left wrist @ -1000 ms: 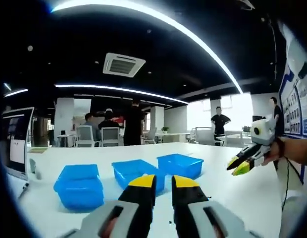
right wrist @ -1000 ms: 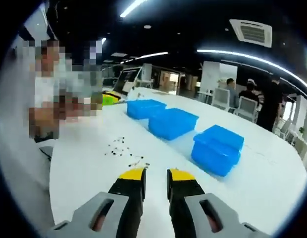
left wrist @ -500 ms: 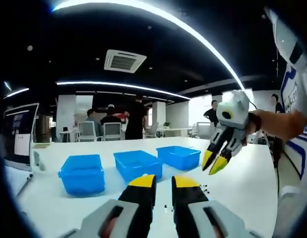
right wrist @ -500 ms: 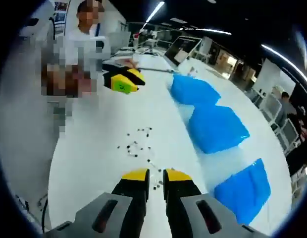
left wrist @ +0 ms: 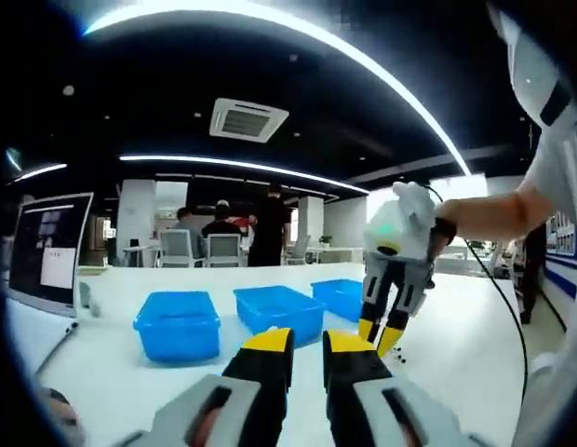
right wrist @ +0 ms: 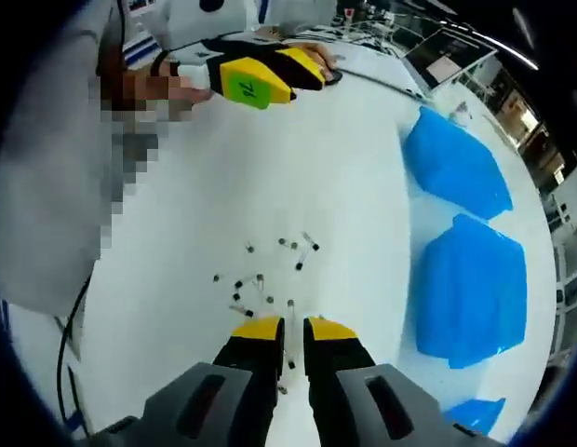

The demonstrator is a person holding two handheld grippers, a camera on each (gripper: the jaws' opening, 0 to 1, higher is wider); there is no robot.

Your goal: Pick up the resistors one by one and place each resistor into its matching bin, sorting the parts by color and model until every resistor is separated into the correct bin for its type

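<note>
Left gripper view. The left gripper [left wrist: 307,341] rises from 6 o'clock with its yellow-tipped jaws set to a narrow gap and nothing between them. It points across a white table [left wrist: 456,354]. Three blue bins stand in a row beyond the tips: the near bin [left wrist: 178,325] at 9 o'clock of the tips, the middle bin [left wrist: 279,311] at 12 o'clock, and the far bin [left wrist: 341,297] at 1 o'clock. The right gripper [left wrist: 379,336] enters from 3 o'clock, tips pointed down at the table just beside the far bin; its jaws are nearly together. A monitor [left wrist: 49,251] stands at 9 o'clock; the writing on its screen is too small to read. Seated and standing people [left wrist: 240,233] are at 12 o'clock, far behind the bins.

Right gripper view. The right gripper [right wrist: 295,330] rises from 6 o'clock, jaws set narrow, with nothing seen held. The resistors [right wrist: 270,270], small dark parts, lie scattered on the table [right wrist: 298,168] just beyond the tips at 12 o'clock, all outside the bins. Two bins lie at 3 o'clock and 2 o'clock. The left gripper [right wrist: 259,79] sits at 12 o'clock, apart from the parts; a green label on one jaw reads what appears to be "74".
</note>
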